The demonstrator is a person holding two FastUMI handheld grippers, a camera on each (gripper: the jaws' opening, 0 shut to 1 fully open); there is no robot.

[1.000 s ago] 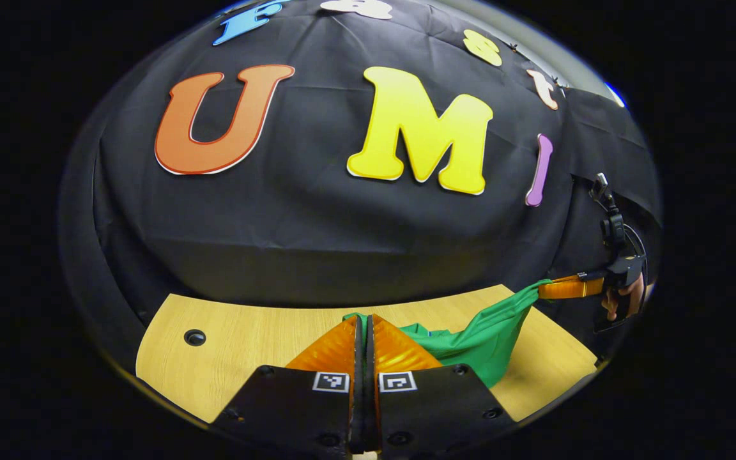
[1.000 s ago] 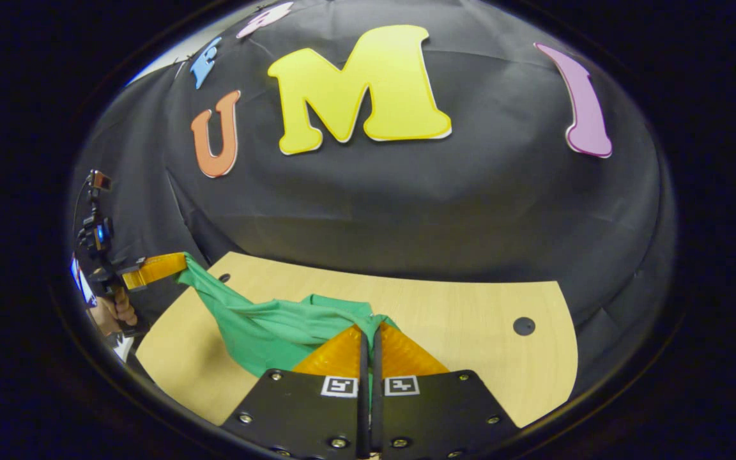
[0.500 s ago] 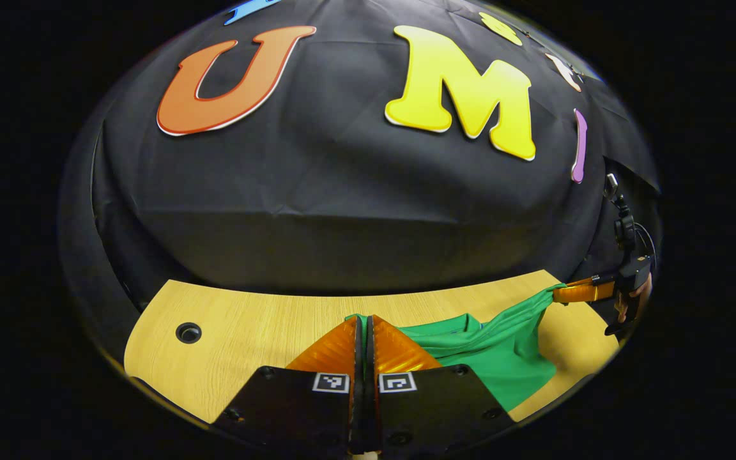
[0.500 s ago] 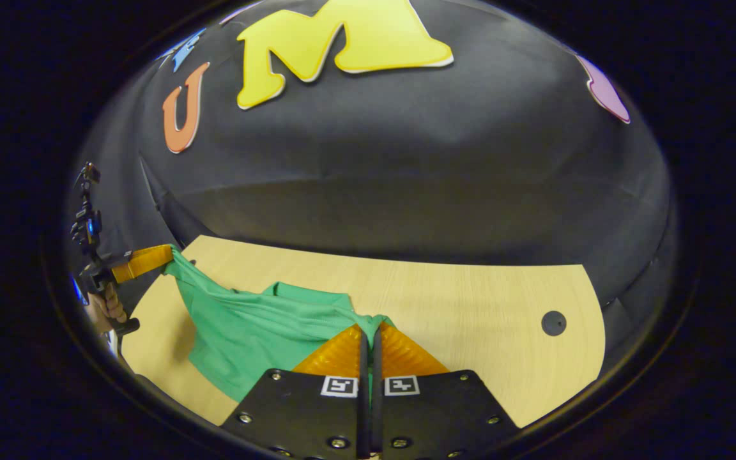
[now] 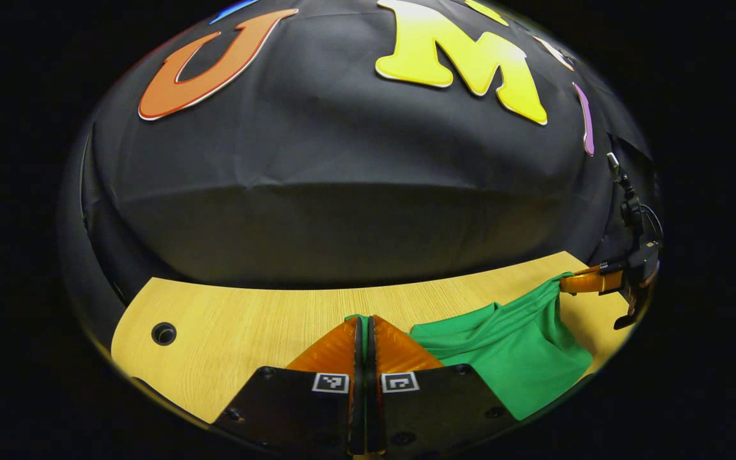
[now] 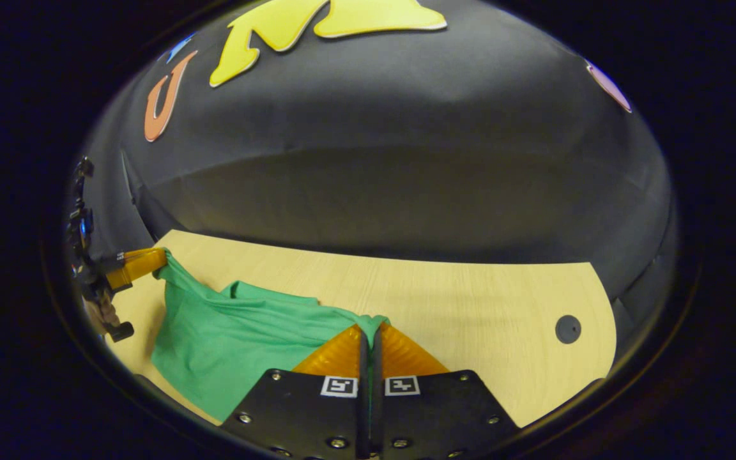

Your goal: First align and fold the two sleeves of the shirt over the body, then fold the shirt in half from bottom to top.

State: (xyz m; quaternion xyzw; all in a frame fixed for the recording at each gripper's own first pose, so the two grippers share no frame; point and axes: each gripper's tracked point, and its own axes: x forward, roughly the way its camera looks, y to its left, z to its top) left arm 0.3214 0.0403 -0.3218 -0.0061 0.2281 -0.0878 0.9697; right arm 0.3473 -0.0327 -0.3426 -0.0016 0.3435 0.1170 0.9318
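black cloth hangs behind a pale wooden table (image 5: pixel 246 319), and a green shirt (image 5: pixel 508 345) is stretched low over that table between 2 hand-held grippers. the left gripper (image 5: pixel 363 319) has its fingers pressed together on a bit of green fabric at its tips, with the rest of the shirt trailing off to its right toward the right gripper (image 5: pixel 572 281), seen there at the far edge. from the right gripper view, the right gripper (image 6: pixel 371 329) is likewise clamped on a fold of the shirt (image 6: pixel 240 338), and the cloth runs off to the left gripper (image 6: pixel 144 262), seen farther off with a hand (image 6: pixel 103 313) below it. the middle of the shirt sags and looks to rest on the table, bunched and creased rather than flat. the likely trouble is that each grip looks to take only a thin edge of cloth, so a sharp tug could pull it free; uneven height between the 2 grippers could lay the shirt down skewed or wrinkled, leaving the sleeves hard to line up. the near part of the shirt also lies close to the table's front edge and might slide off.
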